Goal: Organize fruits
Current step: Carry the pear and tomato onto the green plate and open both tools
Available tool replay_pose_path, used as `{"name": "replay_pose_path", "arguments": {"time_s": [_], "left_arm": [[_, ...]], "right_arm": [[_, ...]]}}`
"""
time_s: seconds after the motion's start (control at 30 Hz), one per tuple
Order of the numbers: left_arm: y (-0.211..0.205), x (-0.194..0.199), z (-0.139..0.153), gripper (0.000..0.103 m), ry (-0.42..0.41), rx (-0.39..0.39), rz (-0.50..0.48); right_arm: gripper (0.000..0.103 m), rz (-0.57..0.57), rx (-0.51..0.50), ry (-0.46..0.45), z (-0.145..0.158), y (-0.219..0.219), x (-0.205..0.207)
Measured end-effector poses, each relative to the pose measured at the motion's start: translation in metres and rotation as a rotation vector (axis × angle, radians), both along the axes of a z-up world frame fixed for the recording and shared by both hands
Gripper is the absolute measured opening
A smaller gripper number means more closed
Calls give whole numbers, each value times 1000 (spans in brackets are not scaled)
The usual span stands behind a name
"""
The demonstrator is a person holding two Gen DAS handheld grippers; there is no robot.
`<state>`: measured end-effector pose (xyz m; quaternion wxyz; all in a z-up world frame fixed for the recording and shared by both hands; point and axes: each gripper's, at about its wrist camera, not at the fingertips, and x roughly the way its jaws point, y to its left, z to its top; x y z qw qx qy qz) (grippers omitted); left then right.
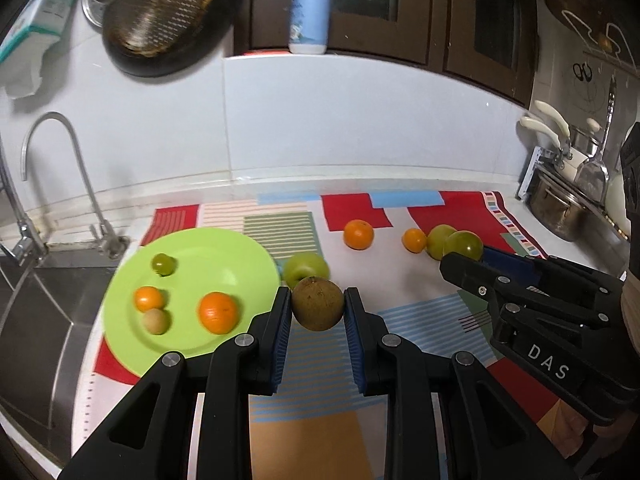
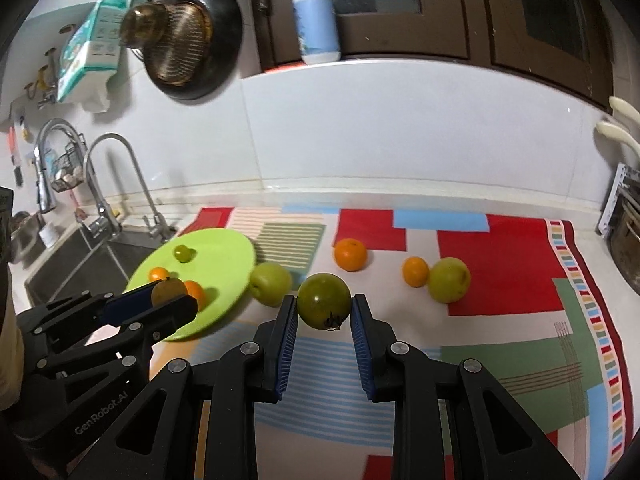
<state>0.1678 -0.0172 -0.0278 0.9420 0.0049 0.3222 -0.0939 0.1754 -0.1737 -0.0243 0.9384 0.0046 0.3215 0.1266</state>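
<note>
My left gripper [image 1: 317, 298] is shut on a brown round fruit [image 1: 318, 304], held above the patterned cloth just right of the green plate [image 1: 224, 248]. The plate holds two oranges [image 1: 218, 312], a small green fruit [image 1: 163, 264] and a small tan fruit [image 1: 156, 321]. My right gripper [image 2: 324, 304] is shut on a green tomato-like fruit [image 2: 323, 305], lifted over the cloth. A green apple [image 2: 271, 283] lies beside the plate [image 2: 224, 248]. Two oranges [image 2: 350, 254] and another green apple [image 2: 449, 280] rest on the cloth further back right. The left gripper [image 2: 176, 296] shows at the lower left of the right wrist view.
A steel sink [image 1: 40, 304] with taps [image 1: 60, 168] lies left of the plate. Pots and a rack [image 1: 568, 184] stand at the right end of the counter. A soap bottle [image 1: 310, 12] stands on the ledge above the white wall, and a pan [image 1: 160, 16] hangs there.
</note>
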Motion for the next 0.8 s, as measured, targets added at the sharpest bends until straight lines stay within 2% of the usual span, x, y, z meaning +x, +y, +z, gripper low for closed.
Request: {"name": "replay_pose_path", "arguments": {"time_s": [0.37, 0.8], "left_arm": [[54, -17, 14, 27, -41, 21, 36], [112, -15, 12, 27, -44, 40, 57]], "right_arm": [[28, 50, 17, -42, 14, 55, -16], [28, 75, 23, -51, 11, 117, -16]]}}
